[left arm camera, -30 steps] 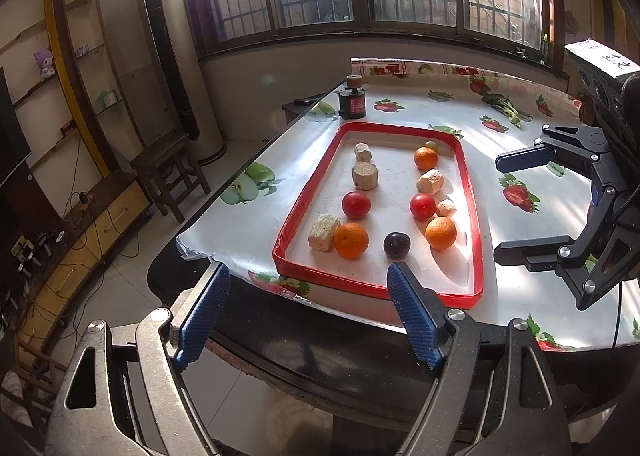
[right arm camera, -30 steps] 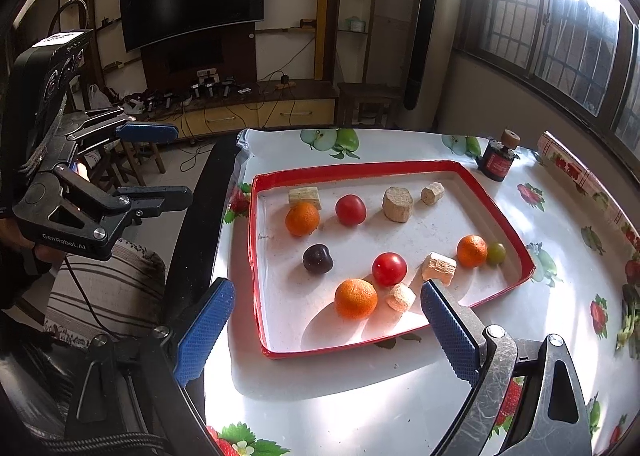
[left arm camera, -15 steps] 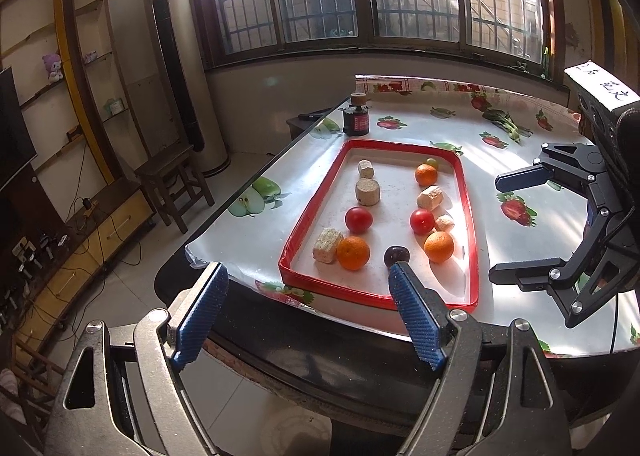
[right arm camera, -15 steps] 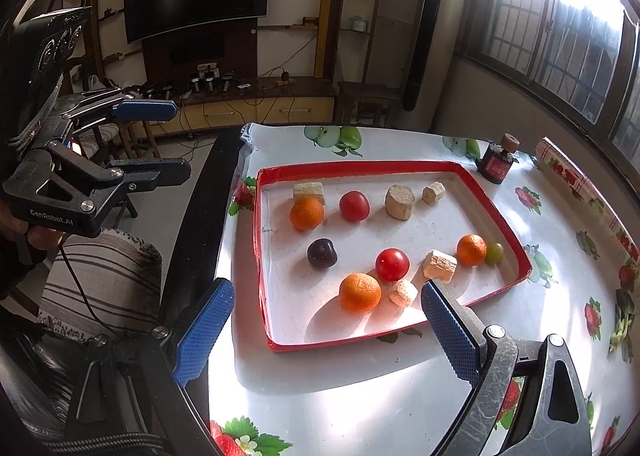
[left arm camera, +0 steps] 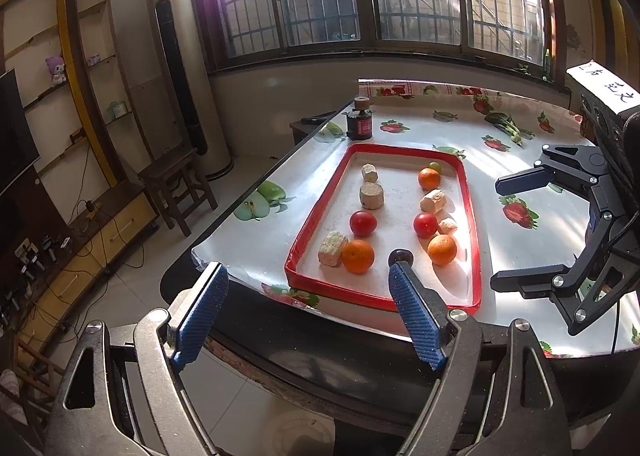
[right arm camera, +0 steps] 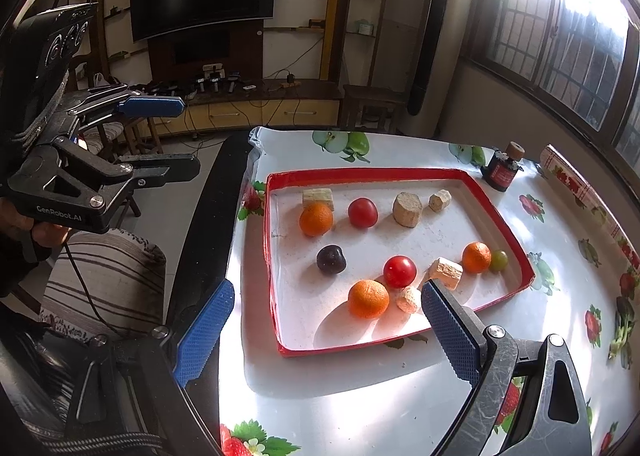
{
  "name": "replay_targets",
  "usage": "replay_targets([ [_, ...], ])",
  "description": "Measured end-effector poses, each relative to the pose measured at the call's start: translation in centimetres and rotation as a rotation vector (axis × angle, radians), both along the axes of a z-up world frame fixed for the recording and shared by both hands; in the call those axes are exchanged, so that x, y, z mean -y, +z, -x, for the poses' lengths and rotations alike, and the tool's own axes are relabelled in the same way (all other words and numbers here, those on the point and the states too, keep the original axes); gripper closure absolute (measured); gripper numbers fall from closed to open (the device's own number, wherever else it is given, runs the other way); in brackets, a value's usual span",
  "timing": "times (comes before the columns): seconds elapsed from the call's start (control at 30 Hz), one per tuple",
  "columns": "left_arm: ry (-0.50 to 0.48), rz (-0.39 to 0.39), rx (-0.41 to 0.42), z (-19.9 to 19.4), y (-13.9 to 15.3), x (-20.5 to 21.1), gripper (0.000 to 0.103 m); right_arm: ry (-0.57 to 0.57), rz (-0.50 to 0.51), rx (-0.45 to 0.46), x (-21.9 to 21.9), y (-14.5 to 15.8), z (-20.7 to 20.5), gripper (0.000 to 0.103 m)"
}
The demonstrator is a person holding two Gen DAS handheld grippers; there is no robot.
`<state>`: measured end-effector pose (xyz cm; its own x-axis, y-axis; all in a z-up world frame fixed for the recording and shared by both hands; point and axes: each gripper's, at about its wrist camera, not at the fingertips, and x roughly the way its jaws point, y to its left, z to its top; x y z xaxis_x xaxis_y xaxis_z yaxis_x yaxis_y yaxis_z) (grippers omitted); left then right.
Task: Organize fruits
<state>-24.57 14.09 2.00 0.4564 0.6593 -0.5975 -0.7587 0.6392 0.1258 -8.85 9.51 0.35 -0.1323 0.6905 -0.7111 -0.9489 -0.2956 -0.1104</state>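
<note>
Both claws (left arm camera: 304, 312) (right arm camera: 324, 332) hung released, empty; approach should descend squarely over one round orange mandarin (right arm camera: 368, 299) in red-rimmed tray (right arm camera: 276, 344).

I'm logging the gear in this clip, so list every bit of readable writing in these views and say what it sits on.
"GenRobot.AI": white lettering on the black frame of the left gripper, seen from the right wrist.
Handwritten marks on the white paper label atop the right gripper: not legible.
Red label on the small dark jar with a cork lid: too small to read.
No other writing shows.
</note>
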Motion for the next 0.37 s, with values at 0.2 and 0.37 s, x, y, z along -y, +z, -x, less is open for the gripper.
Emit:
replay_targets([
  [0.2, -0.001, -0.001, 0.000, 0.00, 0.03, 0.06, 0.020, 0.006, 0.001, 0.001, -0.01, 0.00, 0.22, 0.008],
  [0.37, -0.008, 0.010, -0.008, -0.50, 0.19, 0.09, 0.020, 0.003, 0.000, -0.010, 0.23, -0.12, 0.05, 0.008],
])
